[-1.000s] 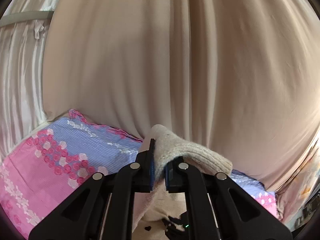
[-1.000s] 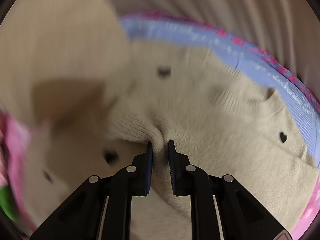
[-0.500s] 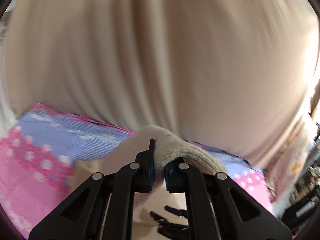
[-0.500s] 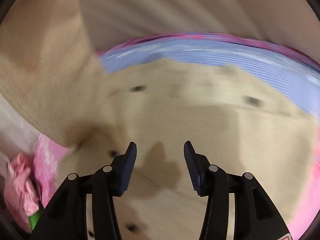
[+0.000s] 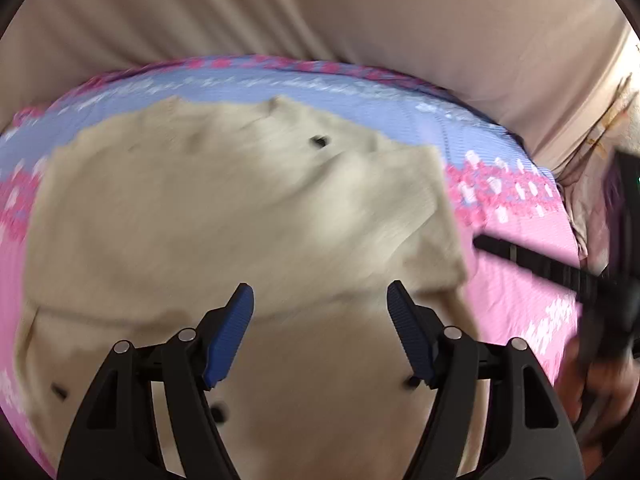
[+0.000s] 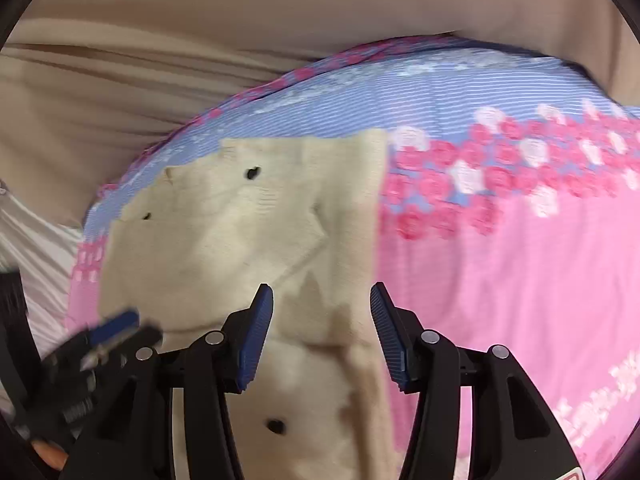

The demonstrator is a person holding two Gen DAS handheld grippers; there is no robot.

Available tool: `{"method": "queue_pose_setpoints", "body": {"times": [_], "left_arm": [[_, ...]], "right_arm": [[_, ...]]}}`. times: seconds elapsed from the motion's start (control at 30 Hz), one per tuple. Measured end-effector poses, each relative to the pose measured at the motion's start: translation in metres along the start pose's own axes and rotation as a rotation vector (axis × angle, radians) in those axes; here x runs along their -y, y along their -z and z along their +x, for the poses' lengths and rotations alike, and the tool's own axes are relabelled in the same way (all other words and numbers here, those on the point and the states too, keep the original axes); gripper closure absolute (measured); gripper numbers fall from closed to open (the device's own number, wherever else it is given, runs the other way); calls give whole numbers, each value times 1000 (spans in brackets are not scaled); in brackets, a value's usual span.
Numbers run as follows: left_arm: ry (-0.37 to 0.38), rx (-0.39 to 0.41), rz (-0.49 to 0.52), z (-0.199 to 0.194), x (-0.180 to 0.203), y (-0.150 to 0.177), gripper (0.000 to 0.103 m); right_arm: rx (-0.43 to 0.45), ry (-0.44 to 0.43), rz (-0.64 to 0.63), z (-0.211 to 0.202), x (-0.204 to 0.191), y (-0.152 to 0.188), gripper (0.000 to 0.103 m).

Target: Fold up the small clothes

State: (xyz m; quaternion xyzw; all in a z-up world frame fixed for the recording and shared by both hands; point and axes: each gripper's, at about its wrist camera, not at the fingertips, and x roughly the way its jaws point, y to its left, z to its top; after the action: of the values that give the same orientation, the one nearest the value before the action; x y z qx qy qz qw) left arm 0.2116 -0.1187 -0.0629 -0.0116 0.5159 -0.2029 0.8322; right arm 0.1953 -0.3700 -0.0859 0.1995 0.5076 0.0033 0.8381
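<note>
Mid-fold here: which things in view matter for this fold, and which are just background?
For the job:
- cream knit garment, lying on the bed
- left claw, jaws opening, nothing between them
- right claw, jaws opening over the garment's edge, not gripping

Just there:
- pink and blue bedsheet
- beige curtain

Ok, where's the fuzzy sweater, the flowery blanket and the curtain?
cream sweater [image 6: 248, 240], right wrist view, on the middle of its folded body.
flowery blanket [image 6: 520, 272], right wrist view, on its bare pink part right of the sweater.
beige curtain [image 5: 360, 12], left wrist view, on its folds behind the bed.
</note>
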Motion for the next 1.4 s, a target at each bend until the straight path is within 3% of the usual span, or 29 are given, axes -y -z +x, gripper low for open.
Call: {"method": "queue_pose_setpoints", "body": {"times": [0.1, 0.23, 0.33, 0.37, 0.43, 0.53, 0.57, 0.63, 0.67, 0.8, 0.9, 0.97, 1.07, 1.13, 1.17, 1.3, 1.4], "left_arm": [[-75, 20, -43, -18, -32, 14, 33], [-121, 52, -135, -43, -65, 17, 30], [-148, 73, -186, -55, -90, 20, 28], [-151, 74, -196, -55, -95, 19, 28], [-160, 80, -213, -58, -104, 18, 28], [-177, 79, -227, -54, -111, 19, 28], [-176, 69, -230, -50, -112, 20, 28], [-173, 57, -239, -43, -114, 21, 28], [-171, 55, -246, -40, -116, 19, 28], [-177, 99, -295, -47, -134, 4, 25], [-210, 127, -302, -47, -155, -22, 23], [-219, 133, -296, -41, -168, -41, 23], [-260, 140, -270, -22, -181, -66, 23], [-277, 103, -259, 3, -193, -78, 23], [-274, 79, -261, 14, -199, -81, 23], [-302, -1, -298, 51, -224, -84, 23], [-321, -6, -275, 64, -226, -85, 11]], "right_arm": [[-27, 0, -15, 34, -16, -18, 51], [-59, 58, -44, 69, -30, -29, 51], [-90, 51, -66, 84, -37, -33, 92], [-77, 34, -64, 77, -41, -37, 92], [50, -16, -91, 28, -55, -44, 93], [145, 30, -143, -4, -63, -43, 91], [115, 83, -166, 6, -59, -41, 90], [-46, 225, -170, 55, -34, -31, 90], [-112, 237, -130, 70, -21, -24, 90], [51, 207, -74, 22, -28, -29, 81], [78, 135, -61, 10, -42, -43, 81], [74, 113, -101, 15, -54, -48, 85], [0, 55, -117, 47, -66, -55, 89], [-77, 113, -110, 85, -53, -56, 90], [-100, 161, -106, 97, -45, -55, 99], [-75, 136, -37, 90, -31, -59, 95], [-55, 200, -95, 86, -34, -57, 87]]}}
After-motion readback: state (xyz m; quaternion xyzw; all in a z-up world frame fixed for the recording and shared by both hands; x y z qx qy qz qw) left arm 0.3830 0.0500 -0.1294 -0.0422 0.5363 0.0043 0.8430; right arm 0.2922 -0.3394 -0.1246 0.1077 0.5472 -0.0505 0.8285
